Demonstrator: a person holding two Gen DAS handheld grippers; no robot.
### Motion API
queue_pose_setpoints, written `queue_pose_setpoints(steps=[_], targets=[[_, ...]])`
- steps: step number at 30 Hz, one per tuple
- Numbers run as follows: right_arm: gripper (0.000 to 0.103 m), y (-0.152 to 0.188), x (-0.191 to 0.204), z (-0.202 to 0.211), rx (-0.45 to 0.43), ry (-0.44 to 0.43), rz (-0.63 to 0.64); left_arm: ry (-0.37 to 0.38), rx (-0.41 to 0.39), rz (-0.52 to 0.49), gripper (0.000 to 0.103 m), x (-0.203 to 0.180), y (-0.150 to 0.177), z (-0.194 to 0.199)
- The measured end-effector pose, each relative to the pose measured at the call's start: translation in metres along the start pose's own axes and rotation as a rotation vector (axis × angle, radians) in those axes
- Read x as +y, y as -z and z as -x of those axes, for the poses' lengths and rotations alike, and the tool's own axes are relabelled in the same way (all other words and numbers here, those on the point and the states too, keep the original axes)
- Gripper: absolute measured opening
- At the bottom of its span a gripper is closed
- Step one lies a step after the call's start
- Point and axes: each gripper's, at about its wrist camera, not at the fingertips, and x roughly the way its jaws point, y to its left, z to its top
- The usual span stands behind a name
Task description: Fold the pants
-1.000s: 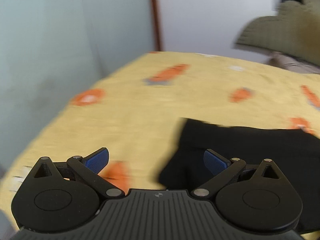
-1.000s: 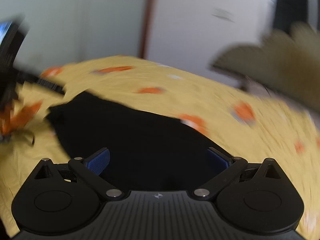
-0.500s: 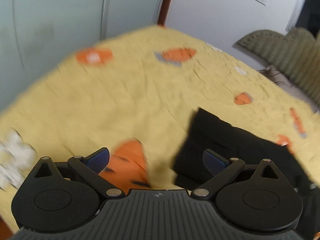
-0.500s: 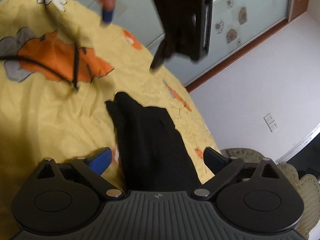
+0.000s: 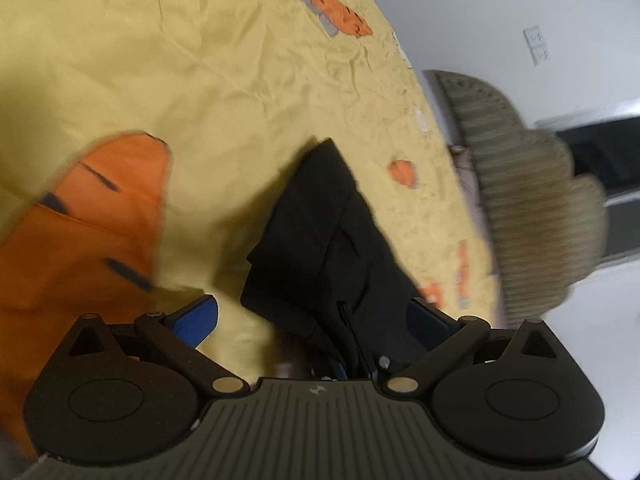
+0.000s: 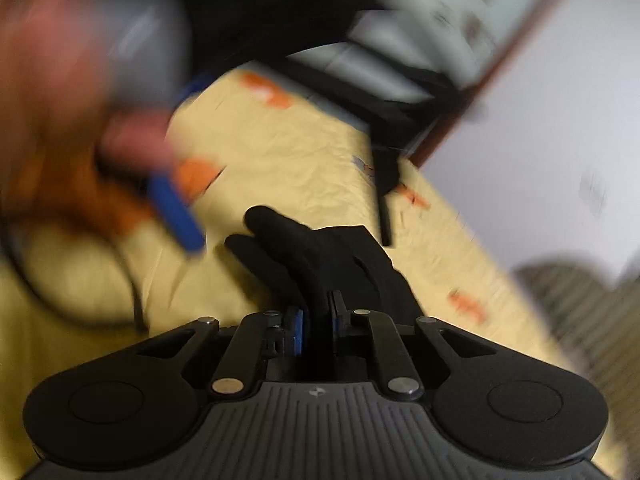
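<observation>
The black pants (image 5: 332, 240) lie on a yellow bedsheet (image 5: 200, 60) with orange prints. My left gripper (image 5: 316, 320) is open, its blue pads wide apart, right over the near edge of the pants. In the right wrist view my right gripper (image 6: 316, 316) is shut on a raised fold of the black pants (image 6: 320, 252). The left gripper and the hand that holds it show blurred at the upper left of the right wrist view (image 6: 176, 208).
A beige padded headboard or chair (image 5: 532, 200) stands at the right edge of the bed. A white wall with a socket (image 5: 538, 46) is behind it. Sliding wardrobe doors (image 6: 400, 40) are at the far side. A cable (image 6: 80, 312) loops on the sheet.
Both grippers have dropped close to the pants. My right gripper has shut on a fold of the fabric. My left gripper stays open and has swung over the pants' edge.
</observation>
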Motion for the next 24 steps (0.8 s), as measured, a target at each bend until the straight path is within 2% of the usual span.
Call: queue_pose_setpoints(steps=[3,5,6,8,9,11,13,15,17,19,20,23,24], targets=[[0.011,-0.003,-0.034,0.004,-0.023,-0.081,-0.18,0.101,0.029,0.109,0.102,0.004,-0.012,-0.022],[0.011,-0.002,-0.047,0.006,-0.038,-0.106,-0.253,0.149,0.053,0.16,0.101,0.006,-0.018,-0.039],[0.011,-0.002,-0.051,0.006,-0.041,-0.112,-0.277,0.165,0.064,0.183,0.097,0.006,-0.02,-0.047],[0.012,0.001,-0.056,0.01,-0.035,-0.127,-0.299,0.195,0.071,0.22,0.07,0.008,-0.022,-0.058],[0.012,0.003,-0.057,0.013,-0.021,-0.15,-0.299,0.204,0.082,0.229,0.045,0.009,-0.022,-0.062],[0.013,0.007,-0.062,0.028,-0.013,-0.213,-0.287,0.175,0.069,0.223,0.033,0.009,-0.022,-0.064],[0.013,0.014,-0.077,0.049,-0.074,-0.277,-0.328,0.15,0.04,0.179,0.017,0.008,-0.021,-0.063],[0.013,0.022,-0.101,0.06,-0.096,-0.283,-0.44,0.135,0.009,0.142,0.016,0.005,-0.017,-0.06],[0.013,0.028,-0.121,0.051,-0.037,-0.176,-0.517,0.093,-0.049,0.077,0.016,-0.003,-0.012,-0.055],[0.013,0.035,-0.128,0.032,0.064,-0.071,-0.518,0.043,-0.107,-0.003,0.016,-0.011,-0.005,-0.05],[0.013,0.039,-0.129,0.021,0.097,-0.064,-0.527,0.02,-0.125,-0.039,0.016,-0.014,-0.002,-0.049],[0.013,0.05,-0.12,-0.003,0.153,-0.151,-0.56,-0.044,-0.157,-0.133,0.016,-0.028,0.007,-0.044],[0.013,0.051,-0.116,-0.005,0.158,-0.133,-0.548,-0.05,-0.172,-0.174,0.016,-0.036,0.011,-0.039]])
